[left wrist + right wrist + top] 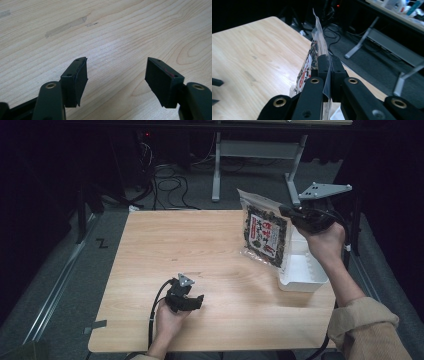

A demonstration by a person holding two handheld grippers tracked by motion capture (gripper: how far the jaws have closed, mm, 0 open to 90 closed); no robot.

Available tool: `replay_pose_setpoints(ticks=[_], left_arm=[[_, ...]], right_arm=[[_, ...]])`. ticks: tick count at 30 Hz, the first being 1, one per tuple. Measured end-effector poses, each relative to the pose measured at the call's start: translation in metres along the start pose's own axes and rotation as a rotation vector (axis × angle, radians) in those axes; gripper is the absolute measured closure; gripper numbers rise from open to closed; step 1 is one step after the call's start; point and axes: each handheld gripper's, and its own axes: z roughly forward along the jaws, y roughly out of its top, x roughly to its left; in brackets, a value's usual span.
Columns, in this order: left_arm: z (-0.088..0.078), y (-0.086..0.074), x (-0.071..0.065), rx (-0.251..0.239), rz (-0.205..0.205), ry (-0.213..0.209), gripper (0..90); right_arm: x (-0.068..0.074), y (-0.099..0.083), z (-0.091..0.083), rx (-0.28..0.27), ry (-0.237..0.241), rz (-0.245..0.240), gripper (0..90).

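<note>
High view: the right gripper, held in the person's right hand above the far right part of the pale wooden surface, is clamped on the edge of a clear plastic snack bag with dark contents and a red-and-white label. The bag hangs lifted off the surface, its lower end just over the near-left rim of a white rectangular plastic tray that sits at the right edge. The left gripper rests low near the front of the surface, in the left hand, well apart from the bag.

In the right gripper view the jaws are pressed together on the transparent film of the bag. In the left gripper view the jaws stand wide apart over bare wood, holding nothing.
</note>
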Motion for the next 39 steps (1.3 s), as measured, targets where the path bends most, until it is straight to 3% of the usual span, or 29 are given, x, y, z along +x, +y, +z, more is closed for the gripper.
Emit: replay_pose_setpoints(ticks=[15,39], left_arm=[[0.000,-0.001,-0.002,0.008,0.018,0.019,34.6],[0.002,-0.001,-0.004,0.020,0.025,0.026,34.2]], right_arm=[[-0.026,-0.010,-0.016,-0.006,-0.110,0.033,89.9],[-0.055,-0.039,-0.037,-0.016,-0.166,0.110,89.9]])
